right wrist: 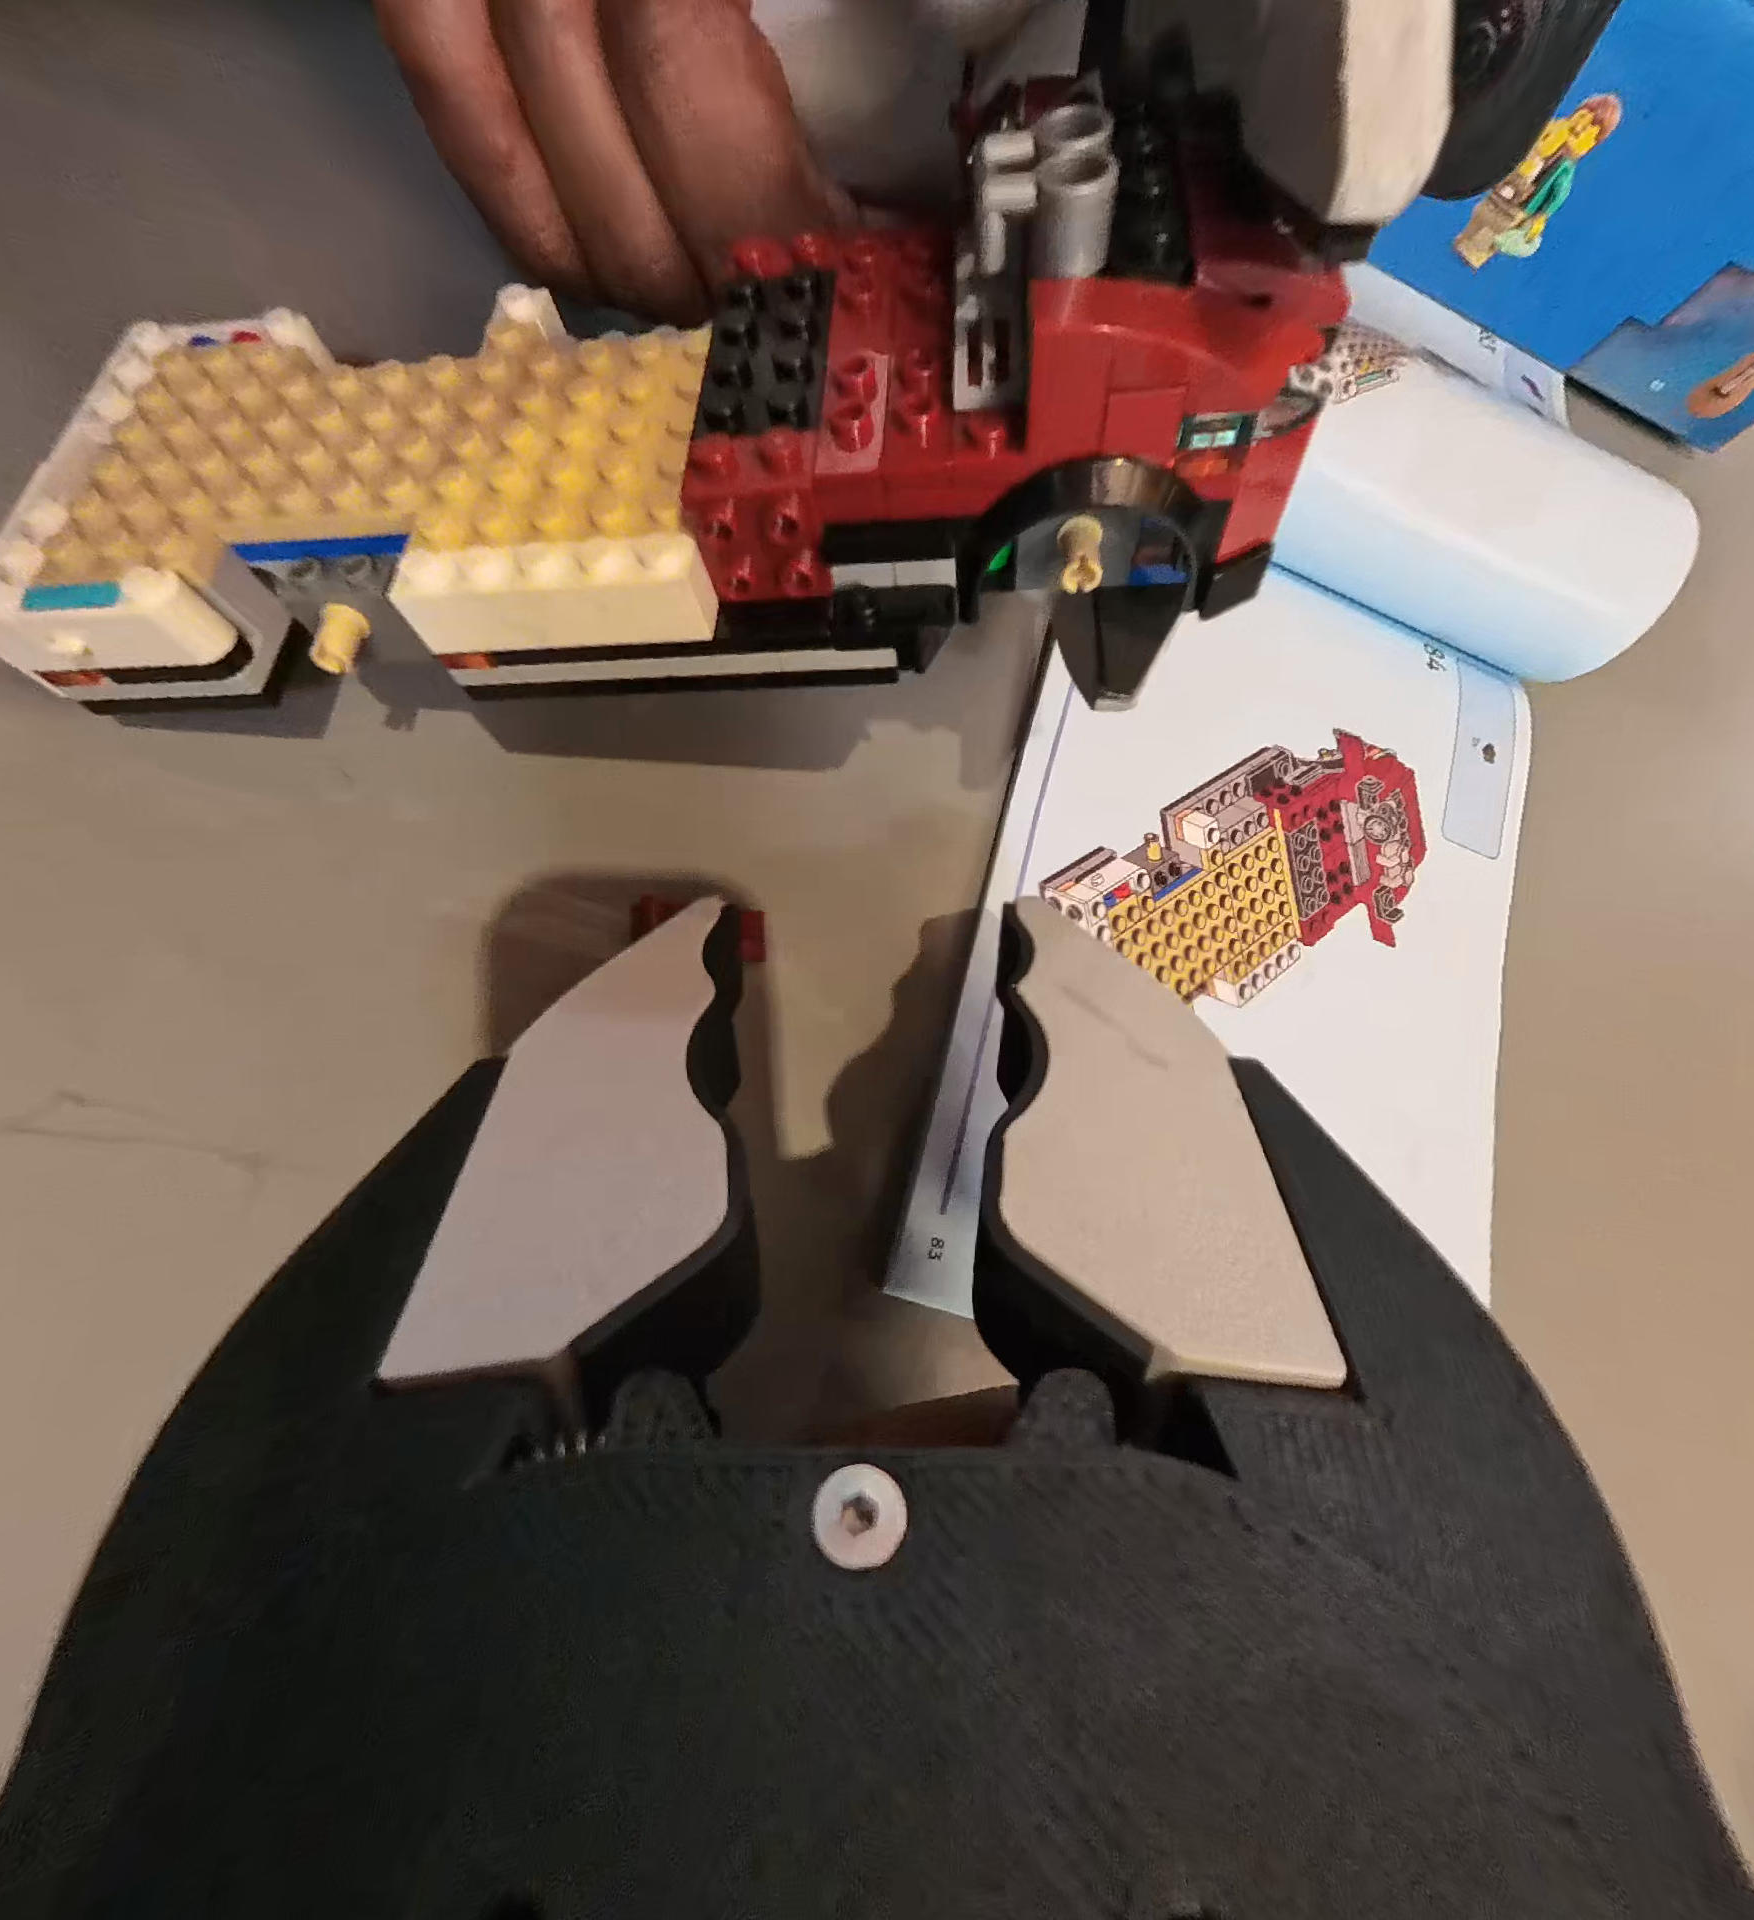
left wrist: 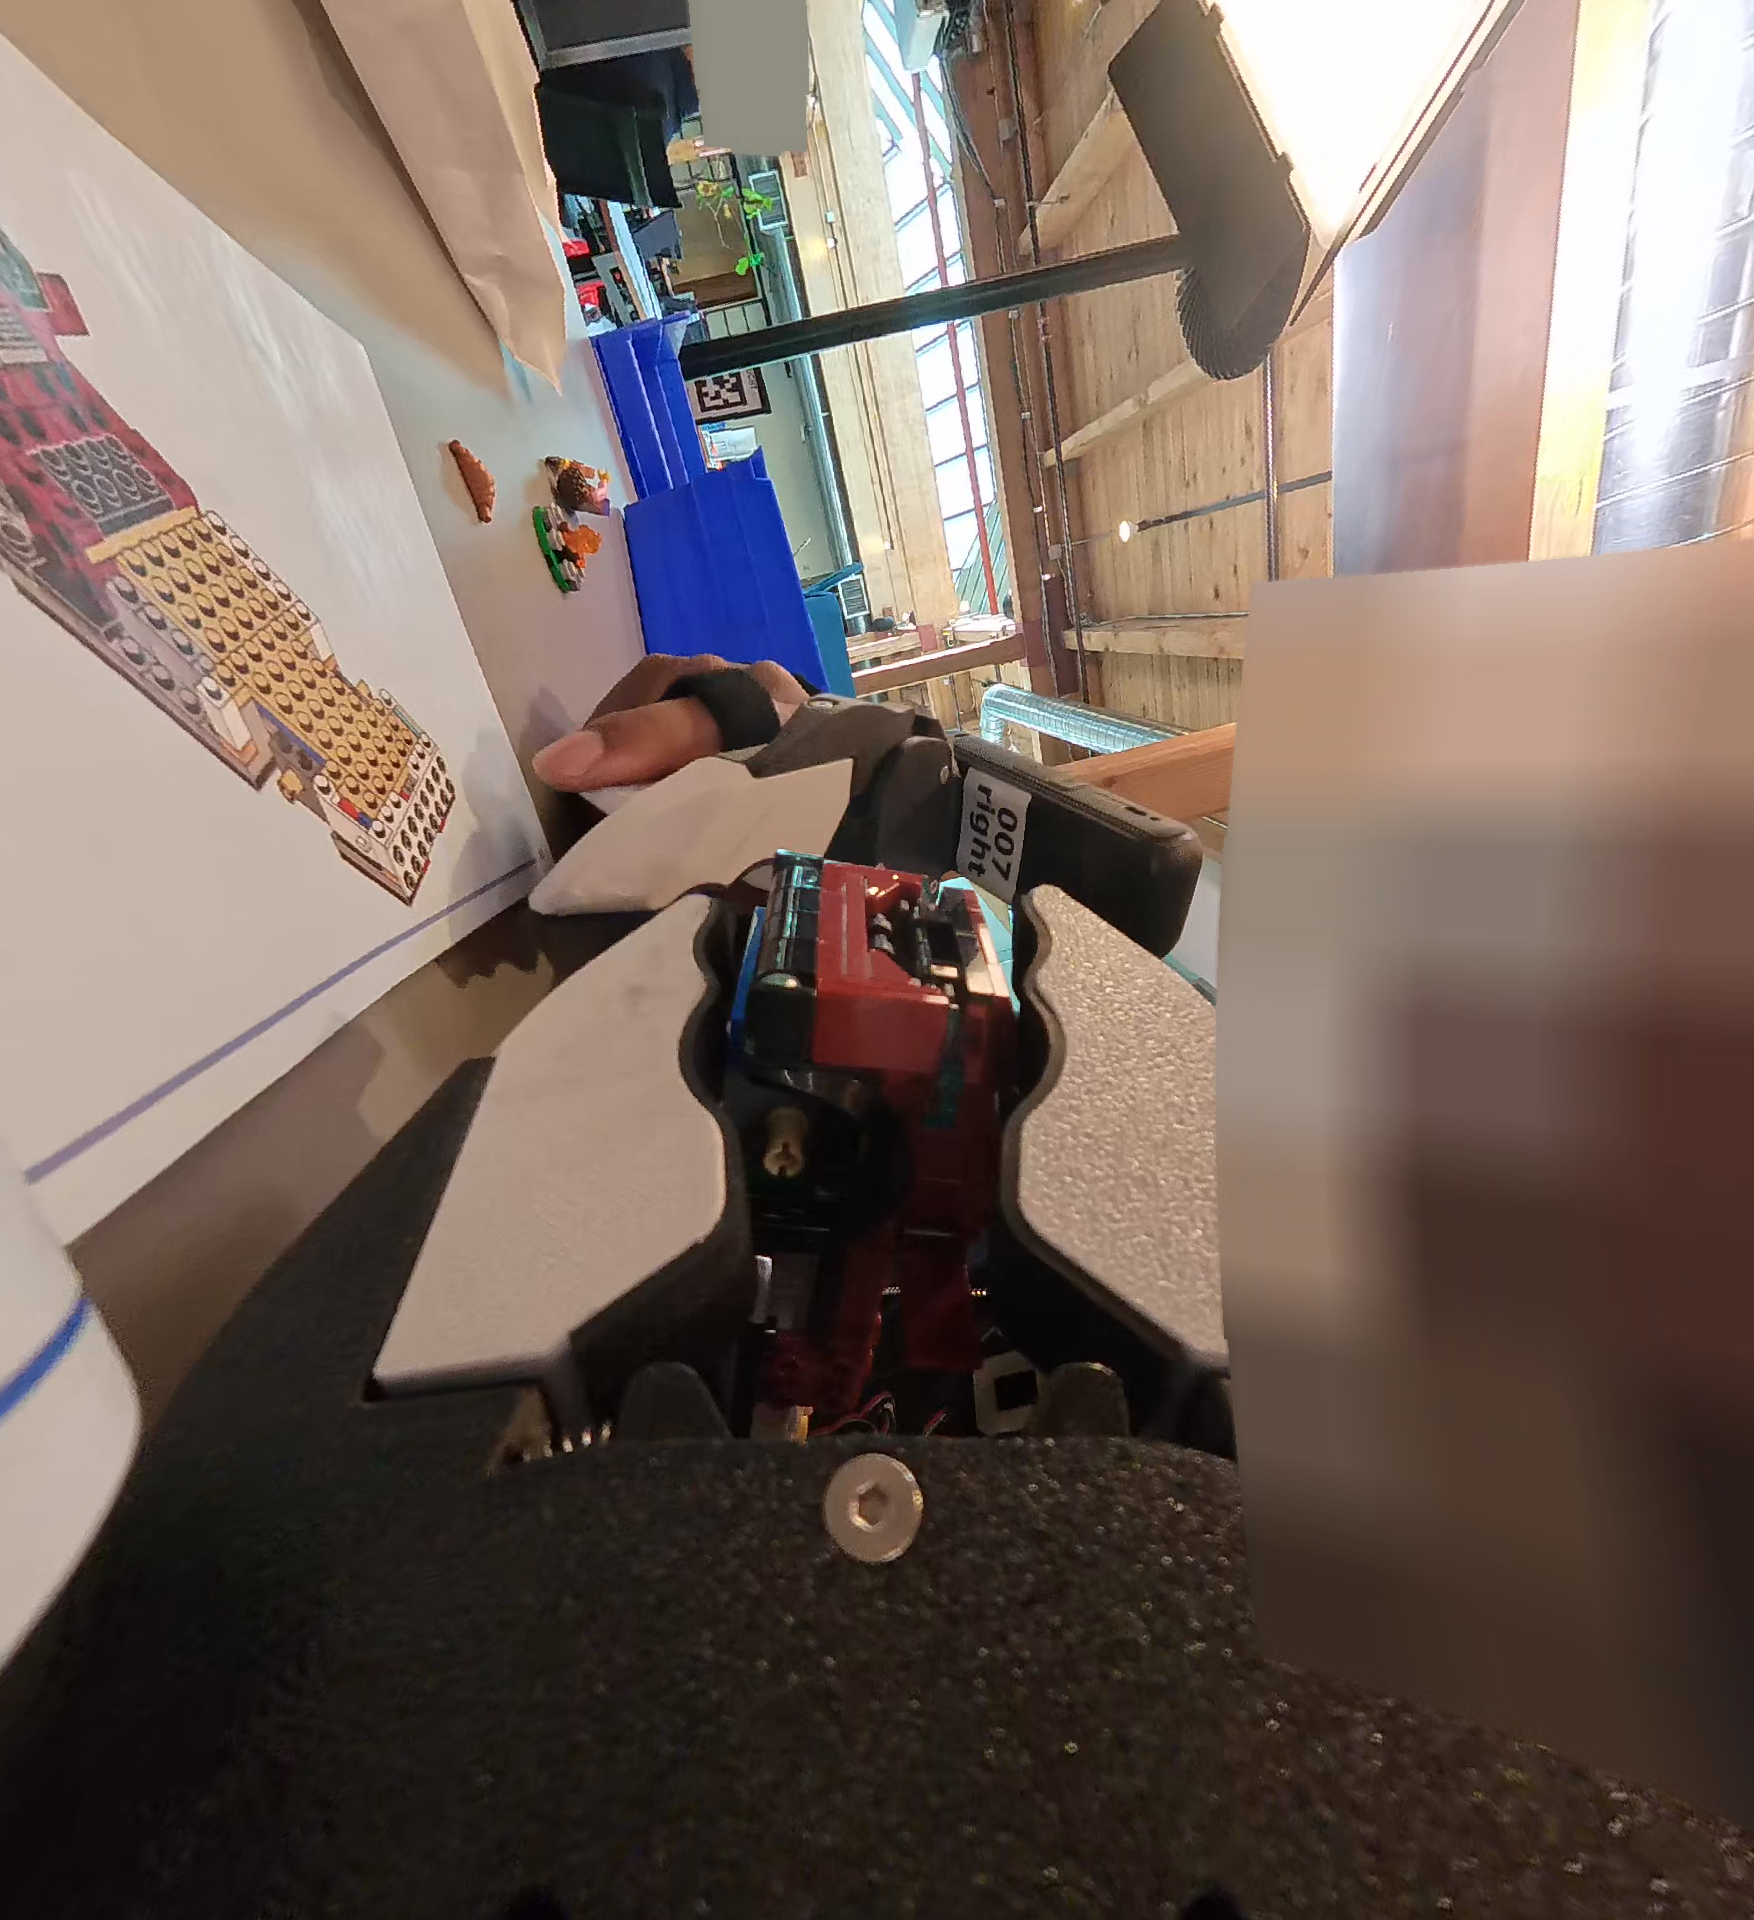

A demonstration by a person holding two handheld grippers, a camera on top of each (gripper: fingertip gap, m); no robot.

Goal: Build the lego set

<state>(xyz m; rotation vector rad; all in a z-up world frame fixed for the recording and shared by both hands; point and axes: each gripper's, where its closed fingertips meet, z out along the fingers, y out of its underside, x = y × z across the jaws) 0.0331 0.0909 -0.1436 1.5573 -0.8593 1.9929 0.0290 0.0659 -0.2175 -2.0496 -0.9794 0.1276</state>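
Observation:
My left gripper (left wrist: 868,914) is shut on the dark red cab end of a brick vehicle model (left wrist: 873,997). The right wrist view shows the model (right wrist: 561,468) lying on the table, with a tan studded deck, white rear and red front. One left gripper finger (right wrist: 1351,114) shows at its red end, and a hand (right wrist: 624,135) rests behind the model. My right gripper (right wrist: 862,935) is open over the table in front of the model. A small red brick (right wrist: 748,930) lies by its left fingertip, partly hidden and not clamped.
An open instruction booklet (right wrist: 1268,1039) lies under my right fingertip; it also shows in the left wrist view (left wrist: 177,779). A blue box (right wrist: 1683,260) stands far right. Blue bins (left wrist: 707,561), small brick pieces (left wrist: 572,520) and a brown piece (left wrist: 473,478) sit farther off.

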